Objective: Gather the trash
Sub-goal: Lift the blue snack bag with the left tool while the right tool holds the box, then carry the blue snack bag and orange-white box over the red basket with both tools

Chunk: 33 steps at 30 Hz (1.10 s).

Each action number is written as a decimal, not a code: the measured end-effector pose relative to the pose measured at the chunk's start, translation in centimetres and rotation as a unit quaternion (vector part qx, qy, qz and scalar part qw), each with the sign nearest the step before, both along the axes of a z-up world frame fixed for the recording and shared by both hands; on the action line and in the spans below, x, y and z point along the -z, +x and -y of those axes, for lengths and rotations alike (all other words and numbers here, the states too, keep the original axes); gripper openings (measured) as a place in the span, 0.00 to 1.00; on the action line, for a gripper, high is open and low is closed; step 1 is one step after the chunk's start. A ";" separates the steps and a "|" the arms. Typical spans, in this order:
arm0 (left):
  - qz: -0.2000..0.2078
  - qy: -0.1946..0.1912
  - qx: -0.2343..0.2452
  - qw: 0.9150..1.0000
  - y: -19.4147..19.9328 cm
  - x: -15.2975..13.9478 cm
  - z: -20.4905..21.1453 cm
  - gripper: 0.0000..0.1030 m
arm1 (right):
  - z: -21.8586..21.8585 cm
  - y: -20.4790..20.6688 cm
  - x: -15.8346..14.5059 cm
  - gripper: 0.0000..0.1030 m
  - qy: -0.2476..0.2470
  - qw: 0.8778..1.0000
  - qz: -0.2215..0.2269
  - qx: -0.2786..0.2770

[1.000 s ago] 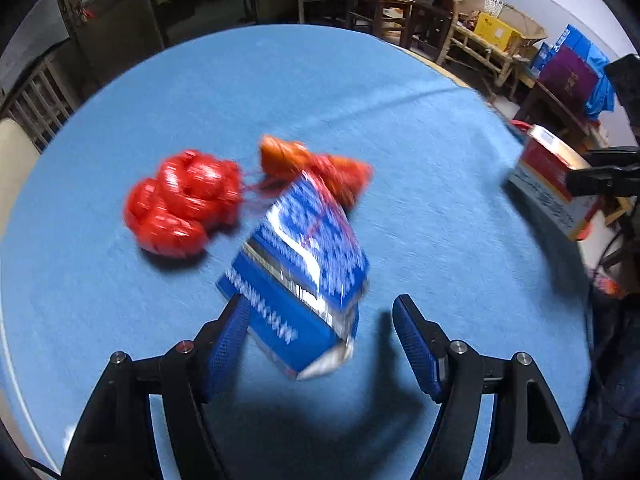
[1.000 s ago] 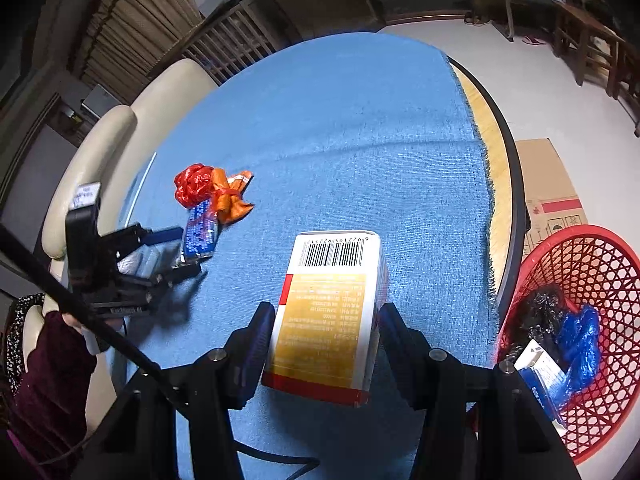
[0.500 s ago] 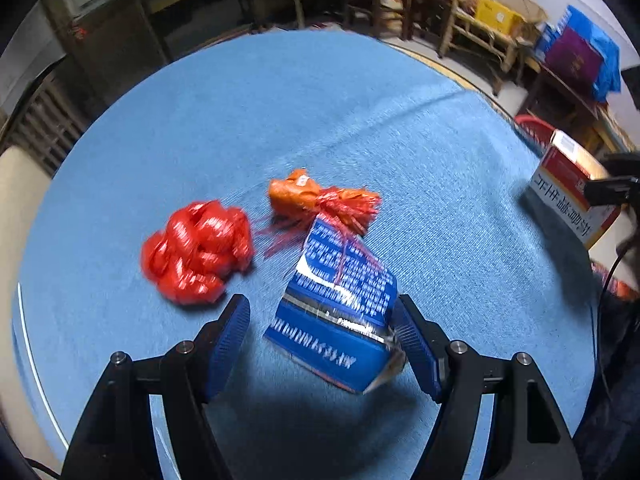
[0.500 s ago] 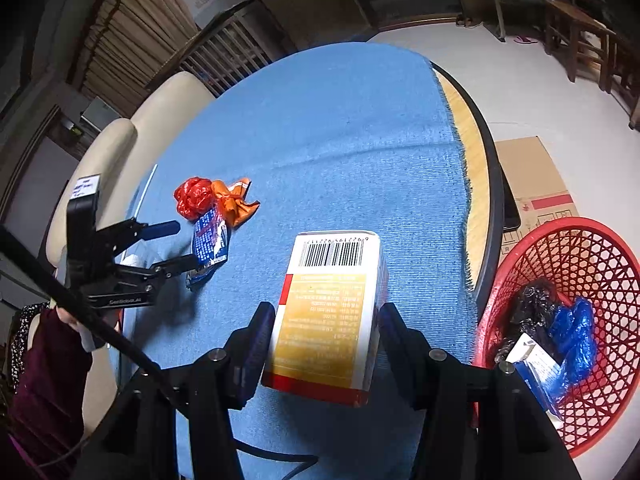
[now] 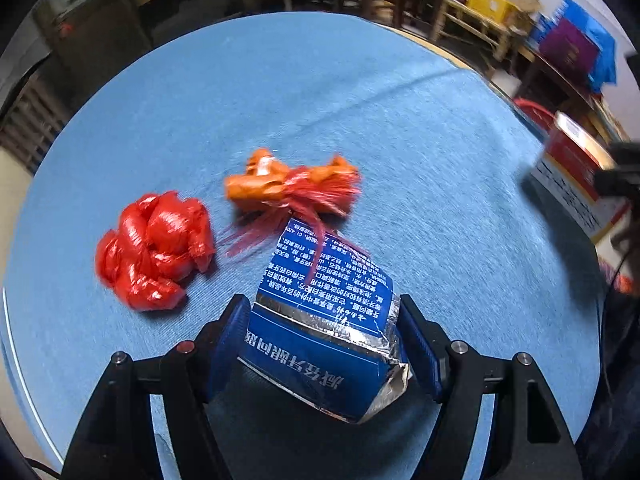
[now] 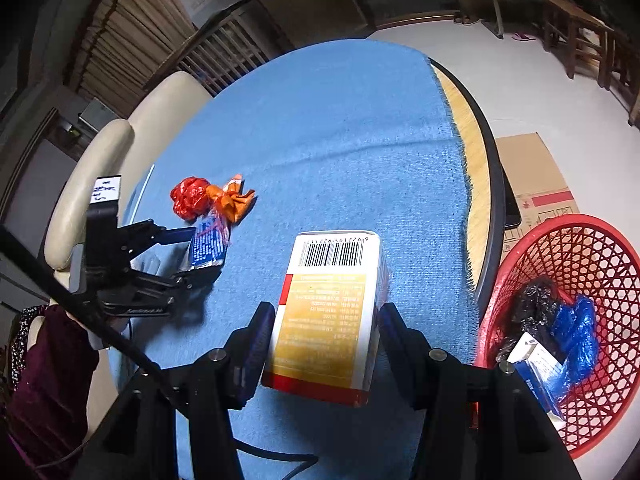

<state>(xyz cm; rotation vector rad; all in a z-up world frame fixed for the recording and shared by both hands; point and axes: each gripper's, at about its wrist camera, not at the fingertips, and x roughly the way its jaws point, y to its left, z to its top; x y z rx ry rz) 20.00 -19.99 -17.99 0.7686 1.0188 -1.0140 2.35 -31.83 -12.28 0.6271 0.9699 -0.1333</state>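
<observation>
We straddle the blue carton [image 5: 320,332] with the left gripper [image 5: 324,344], its fingers spread on either side, seemingly not yet pinching it on the tabletop [image 5: 400,128]; our right gripper [image 6: 324,344] pinches the yellow box [image 6: 328,312], held near the red basket [image 6: 600,248] for dropping.

Round table [image 6: 476,168], blue cloth [image 5: 360,120]; red bag [image 5: 154,248], orange wrapper [image 5: 276,186].

A room in a home, with a round wooden table [image 6: 478,160] under a blue cloth [image 6: 320,128], cream padded chairs [image 6: 104,168], dark wooden chairs [image 6: 580,36] and brown curtains [image 6: 120,28].
</observation>
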 end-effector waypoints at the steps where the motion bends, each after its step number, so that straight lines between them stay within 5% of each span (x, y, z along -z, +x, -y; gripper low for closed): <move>1: 0.003 -0.003 -0.009 1.000 0.0 0.0 -0.7 0.72 | 0.0 0.0 0.0 0.55 0.000 1.000 0.001 -0.001; 9: 0.029 -0.025 -0.101 0.994 -1.8 -0.9 -3.2 0.71 | -0.4 -0.8 -0.8 0.55 -0.003 1.000 0.019 -0.005; 15: 0.020 -0.080 -0.183 0.980 -5.6 -4.1 -5.7 0.71 | -0.5 -1.9 -1.8 0.55 -0.009 0.999 0.036 -0.007; 24: 0.125 -0.086 -0.265 0.952 -13.2 -10.3 -4.6 0.71 | -0.1 -4.4 -3.6 0.55 -0.010 0.998 0.067 -0.007; 33: 0.196 -0.100 -0.287 0.932 -20.1 -13.6 -2.1 0.72 | 1.5 -9.1 -6.1 0.55 -0.017 0.994 0.106 0.012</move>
